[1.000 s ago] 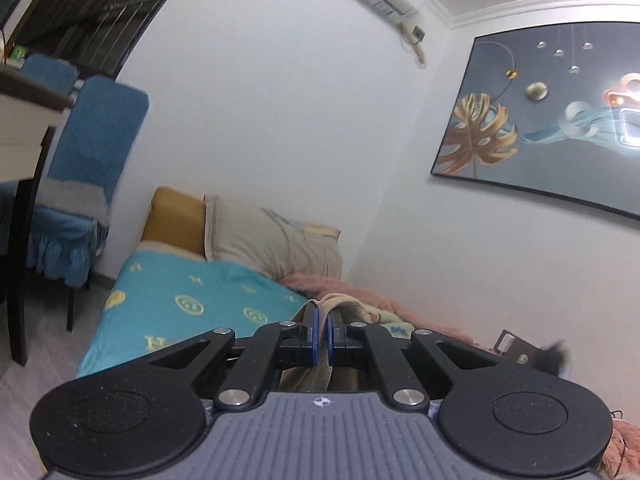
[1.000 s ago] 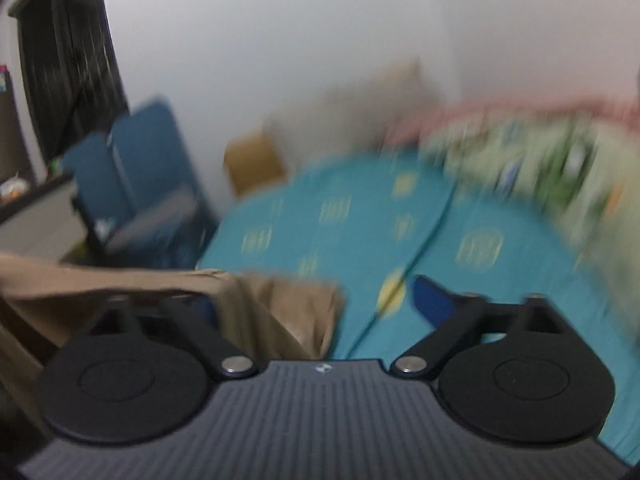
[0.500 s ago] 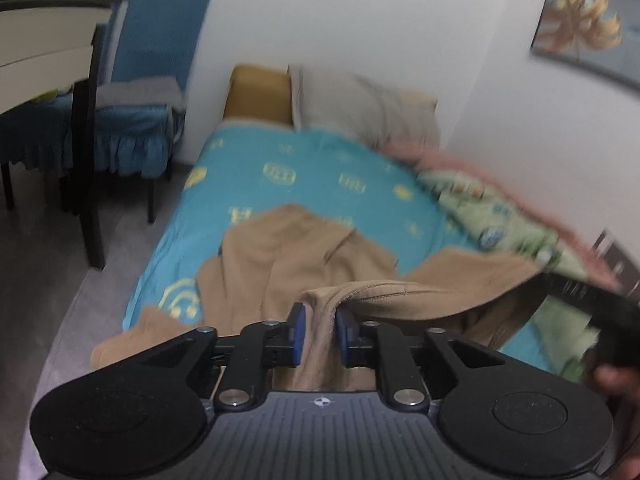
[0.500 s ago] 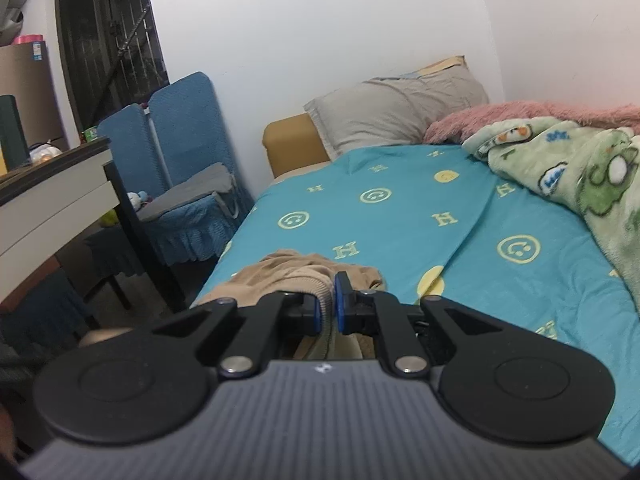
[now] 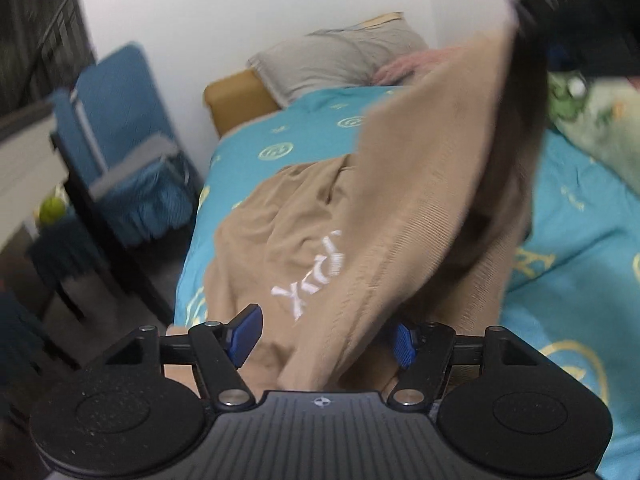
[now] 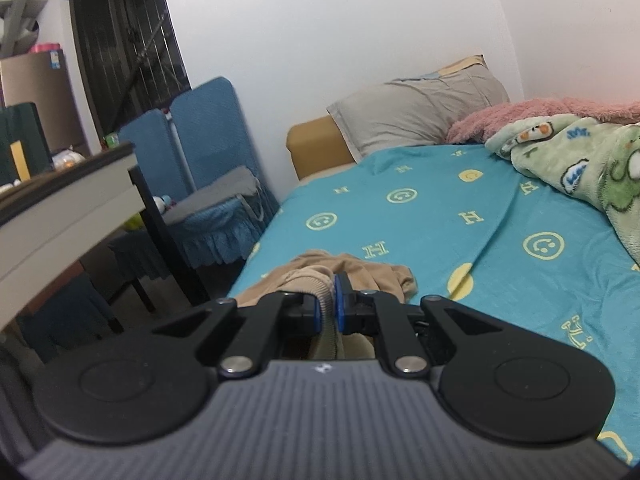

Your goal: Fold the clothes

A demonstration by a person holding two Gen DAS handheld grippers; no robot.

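The tan garment [image 5: 320,240] lies on the turquoise bed sheet [image 6: 440,216], near its front edge. The left gripper [image 5: 326,338] is wide open with cloth draped between its fingers; the right gripper [image 6: 328,306] is pinched tight on the garment's ribbed hem.

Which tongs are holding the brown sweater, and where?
Only the right tongs pinch the brown sweater, on a ribbed edge. The left tongs are open, holding nothing.

tan garment [image 5: 360,240] — white lettering, unreadable | bedsheet [image 6: 440,216] — "H" letters
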